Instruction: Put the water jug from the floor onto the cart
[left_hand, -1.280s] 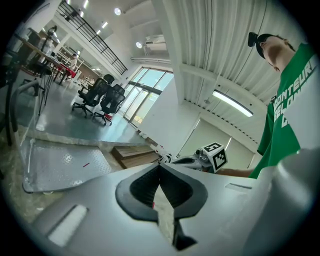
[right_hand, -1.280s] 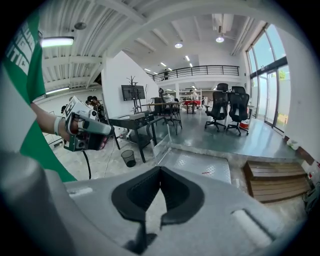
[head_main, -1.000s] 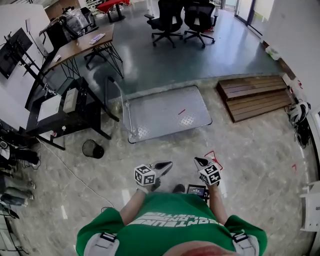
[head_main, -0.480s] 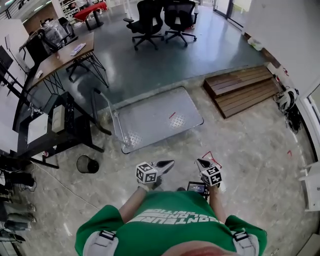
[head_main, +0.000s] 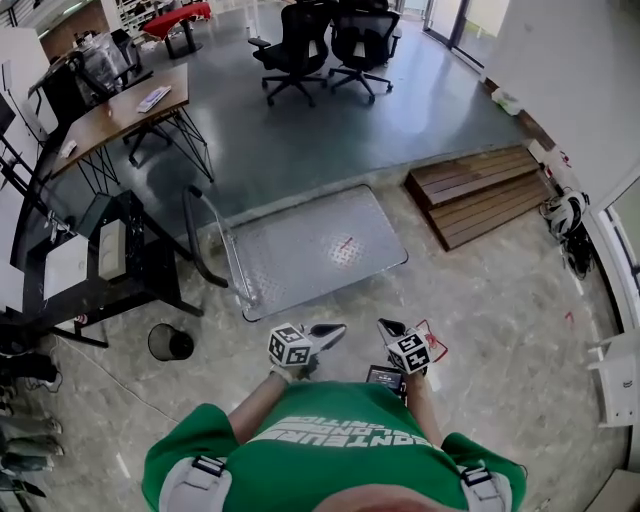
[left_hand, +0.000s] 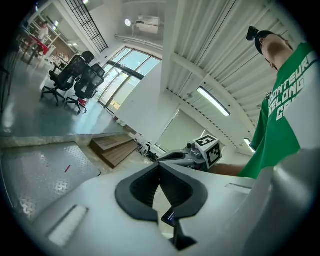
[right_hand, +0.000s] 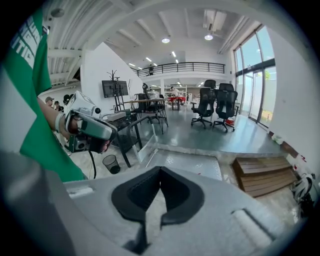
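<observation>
Task is reading as not yet begun: no jug is showing in any view, so its place on the floor (head_main: 500, 300) cannot be told, and nothing is being carried. Nearest the person, in front of the green shirt (head_main: 340, 450), the left gripper (head_main: 334, 329) is being held out with its jaws closed tip to tip and nothing between them; its own view is showing only bare pads meeting. Just beside it, the right gripper (head_main: 386, 325) is likewise sitting fully closed and empty, touching nothing. Both are hovering over bare floor, a small gap between them. A little ahead, the cart (head_main: 300, 255) is standing flat and unloaded. A bin (head_main: 169, 342) is standing off to the left, steps (head_main: 480, 190) are lying to the right, and a desk (head_main: 125, 105) and chairs (head_main: 300, 45) are standing farther back. Remaining, in my judgement: finding the jug, opening the jaws, gripping it, lifting it and setting it on the cart, which is to say the whole job.
</observation>
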